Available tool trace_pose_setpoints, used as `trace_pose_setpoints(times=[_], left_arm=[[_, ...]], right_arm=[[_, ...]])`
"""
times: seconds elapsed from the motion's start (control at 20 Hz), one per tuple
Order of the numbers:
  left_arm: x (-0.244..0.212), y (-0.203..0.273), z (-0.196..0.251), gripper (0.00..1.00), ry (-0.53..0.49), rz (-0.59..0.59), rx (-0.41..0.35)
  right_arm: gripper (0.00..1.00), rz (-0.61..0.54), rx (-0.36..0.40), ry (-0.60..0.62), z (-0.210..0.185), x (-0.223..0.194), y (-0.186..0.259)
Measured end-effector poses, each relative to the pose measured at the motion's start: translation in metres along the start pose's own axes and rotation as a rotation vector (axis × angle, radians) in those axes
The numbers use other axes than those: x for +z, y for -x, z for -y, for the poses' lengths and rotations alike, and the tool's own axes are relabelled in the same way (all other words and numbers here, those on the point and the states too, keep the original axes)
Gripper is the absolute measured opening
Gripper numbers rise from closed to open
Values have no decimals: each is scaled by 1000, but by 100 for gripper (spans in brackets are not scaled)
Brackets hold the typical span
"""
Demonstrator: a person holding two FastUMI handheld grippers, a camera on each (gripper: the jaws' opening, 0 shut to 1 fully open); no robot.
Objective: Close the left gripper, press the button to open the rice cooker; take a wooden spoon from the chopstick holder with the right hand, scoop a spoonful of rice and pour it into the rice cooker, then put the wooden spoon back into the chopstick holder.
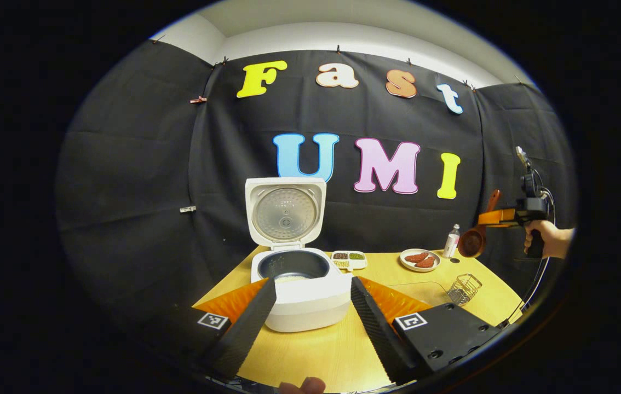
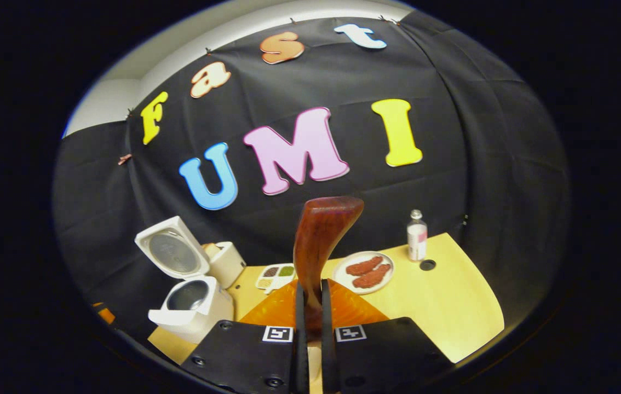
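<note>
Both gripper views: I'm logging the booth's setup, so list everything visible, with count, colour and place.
rice cooker: one, white, lid up, table's left
table: one, light wood
divided dish: one, white, holding grains, right of the cooker
plate: one, white, two red pieces, mid-table
bottle: one, clear with white contents, back of table
wire holder: one, metal, table's right edge
wooden spoon: one, reddish brown, held above the table
left tongs: open, facing the cooker
right tongs: shut on the spoon's handle
hand: one, holding the right tongs
</note>
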State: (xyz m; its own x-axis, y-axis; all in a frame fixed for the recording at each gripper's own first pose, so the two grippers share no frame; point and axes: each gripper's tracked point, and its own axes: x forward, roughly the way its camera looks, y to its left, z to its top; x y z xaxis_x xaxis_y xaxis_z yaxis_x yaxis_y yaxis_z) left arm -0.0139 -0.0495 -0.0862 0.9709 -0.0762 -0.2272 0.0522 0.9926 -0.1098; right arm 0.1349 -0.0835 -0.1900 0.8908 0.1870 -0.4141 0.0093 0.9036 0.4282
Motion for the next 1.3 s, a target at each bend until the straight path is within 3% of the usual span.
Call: trace_pose_setpoints(times=[0.15,0.35,0.7,0.75,0.8,1.2,1.25,1.3], left_arm=[[0,-5,11,95,6,-19,8],[5,-8,21,95,14,-27,33],[15,-10,29,95,-14,-28,62],[16,-9,29,95,-14,-28,64],[16,-9,29,95,-14,-30,67],[23,-12,29,95,-20,-22,63],[24,-13,29,95,-17,-20,60],[26,-14,29,95,-16,-16,57]], right_arm=[[13,-50,-65,-12,38,-30,-2],[13,-109,-97,-38,67,-72,-12],[14,-201,-104,-50,84,-121,-34],[10,-214,-109,-60,86,-128,-36],[15,-224,-112,-73,87,-132,-37],[22,-254,-137,-157,106,-143,-38],[17,-253,-149,-172,111,-141,-37],[34,-254,-156,-187,113,-141,-35]])
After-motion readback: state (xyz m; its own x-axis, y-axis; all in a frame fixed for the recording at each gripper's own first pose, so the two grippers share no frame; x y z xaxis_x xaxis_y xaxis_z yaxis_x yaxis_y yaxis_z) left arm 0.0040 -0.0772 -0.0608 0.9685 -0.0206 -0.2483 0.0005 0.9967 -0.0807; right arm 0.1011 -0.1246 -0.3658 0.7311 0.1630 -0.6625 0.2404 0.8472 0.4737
